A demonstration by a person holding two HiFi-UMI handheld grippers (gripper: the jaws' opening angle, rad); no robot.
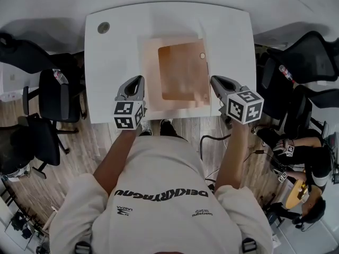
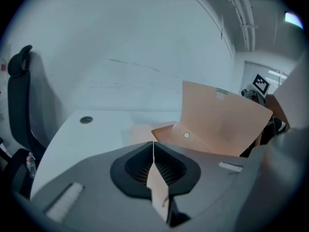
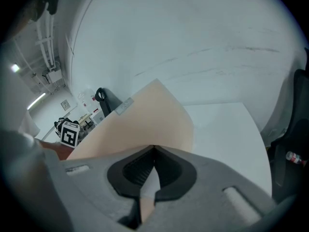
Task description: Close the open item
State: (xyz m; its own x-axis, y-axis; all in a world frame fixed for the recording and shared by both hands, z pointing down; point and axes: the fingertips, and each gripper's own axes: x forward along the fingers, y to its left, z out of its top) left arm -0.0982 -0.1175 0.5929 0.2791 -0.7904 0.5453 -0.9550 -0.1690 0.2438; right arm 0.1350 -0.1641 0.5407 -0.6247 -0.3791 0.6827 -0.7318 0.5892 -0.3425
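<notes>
A peach paper folder [image 1: 180,70] lies open in the middle of the white table [image 1: 111,78]. Its cover [image 2: 227,122] stands tilted up, with a small round snap [image 2: 186,135] near its base. My left gripper [image 1: 139,82] is at the folder's left edge; in the left gripper view it [image 2: 153,146] is shut with a peach strip of the folder pinched between the jaws. At the folder's right edge, my right gripper [image 1: 214,81] is shut on the raised cover [image 3: 145,124], which rises just ahead of the gripper [image 3: 154,151] in its own view.
A round cable hole [image 1: 103,27] sits in the table's far left corner. Black office chairs stand to the left [image 1: 50,97] and right [image 1: 299,62] of the table. Another person [image 1: 307,194] sits at the lower right over the wooden floor.
</notes>
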